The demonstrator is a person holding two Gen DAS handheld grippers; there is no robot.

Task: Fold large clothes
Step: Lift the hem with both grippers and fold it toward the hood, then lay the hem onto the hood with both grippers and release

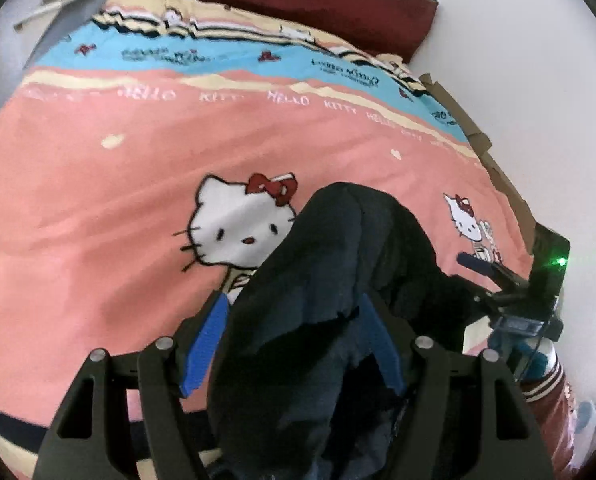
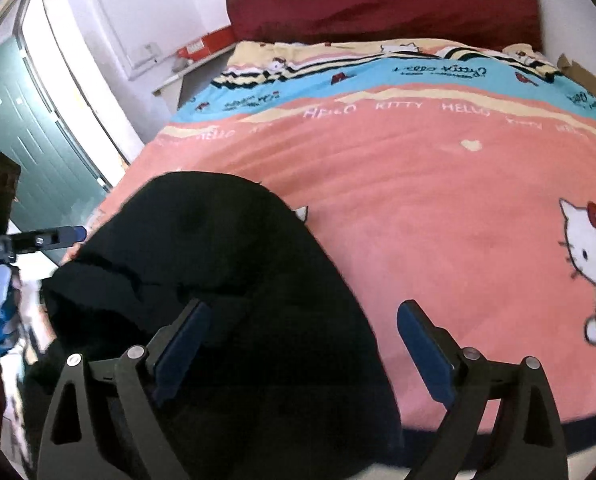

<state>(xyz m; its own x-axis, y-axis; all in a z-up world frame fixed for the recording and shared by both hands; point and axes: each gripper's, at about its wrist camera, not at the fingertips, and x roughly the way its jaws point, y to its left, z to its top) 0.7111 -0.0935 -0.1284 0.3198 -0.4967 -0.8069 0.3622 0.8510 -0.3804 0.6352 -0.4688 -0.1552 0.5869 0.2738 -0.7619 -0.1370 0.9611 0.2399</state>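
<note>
My left wrist view shows the dark garment (image 1: 318, 320) bunched between my left gripper (image 1: 293, 340) fingers, the blue pads against the cloth on both sides: clenched on it. My right wrist view alone shows a green door (image 2: 29, 140) and a white shelf (image 2: 193, 66) beside the bed. There my right gripper (image 2: 304, 350) stands released, jaws wide; the garment lies under the left finger (image 2: 181, 344) only, the right one over bare pink bedspread (image 2: 438, 208). Both grippers tilt downward over the bed's near edge.
</note>
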